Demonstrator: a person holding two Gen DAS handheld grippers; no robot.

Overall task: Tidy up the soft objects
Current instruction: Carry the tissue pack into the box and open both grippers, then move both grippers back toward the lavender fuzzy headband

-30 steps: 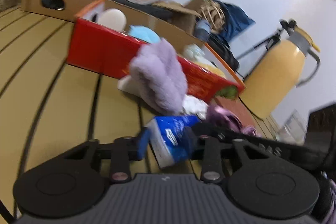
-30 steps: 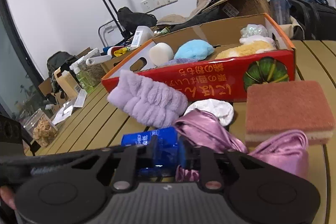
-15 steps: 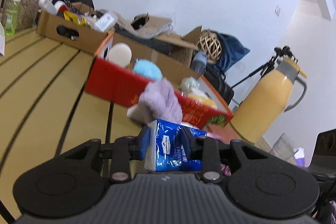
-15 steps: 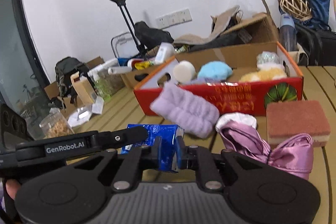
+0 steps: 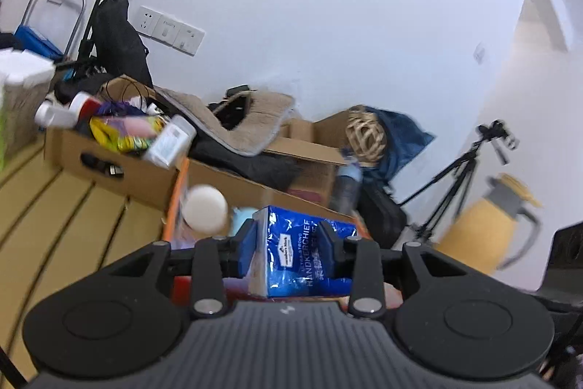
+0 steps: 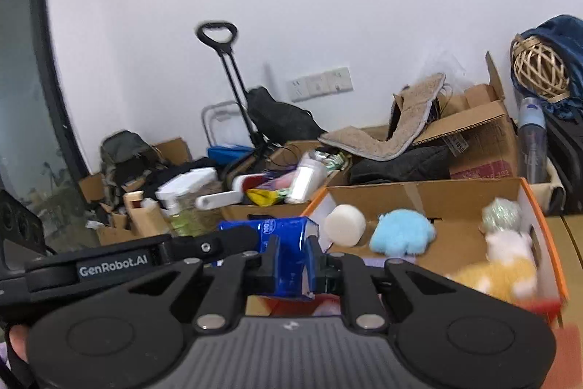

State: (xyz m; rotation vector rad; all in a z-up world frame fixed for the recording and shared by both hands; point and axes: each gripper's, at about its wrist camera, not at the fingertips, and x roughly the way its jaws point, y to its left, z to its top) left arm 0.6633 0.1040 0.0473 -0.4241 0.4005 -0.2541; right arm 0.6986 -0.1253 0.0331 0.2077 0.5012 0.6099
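Observation:
A blue handkerchief tissue pack [image 5: 295,254] hangs in the air between both grippers. My left gripper [image 5: 288,236] pinches it across its width; its jaws are opening slightly while the pads still touch the pack. My right gripper [image 6: 294,254] is shut on a narrow end of the same pack [image 6: 288,236], and the left gripper's finger [image 6: 145,261] reaches in from the left. Just beyond stands the red-orange cardboard box [image 6: 539,217], which holds a white round sponge [image 6: 344,225], a blue fluffy piece [image 6: 400,232], a glittery ball [image 6: 501,212] and a yellow plush [image 6: 492,276].
A brown carton [image 5: 109,163] full of bottles stands on the slatted wooden table [image 5: 54,206] left of the box. More cartons, a beige mat and bags pile up behind. At the right are a yellow jug [image 5: 484,236] and a tripod [image 5: 455,177].
Both grippers have risen with the tissue pack. The purple headband, pink cloth and brown sponge on the table have dropped out of view, and the box's inside now shows.

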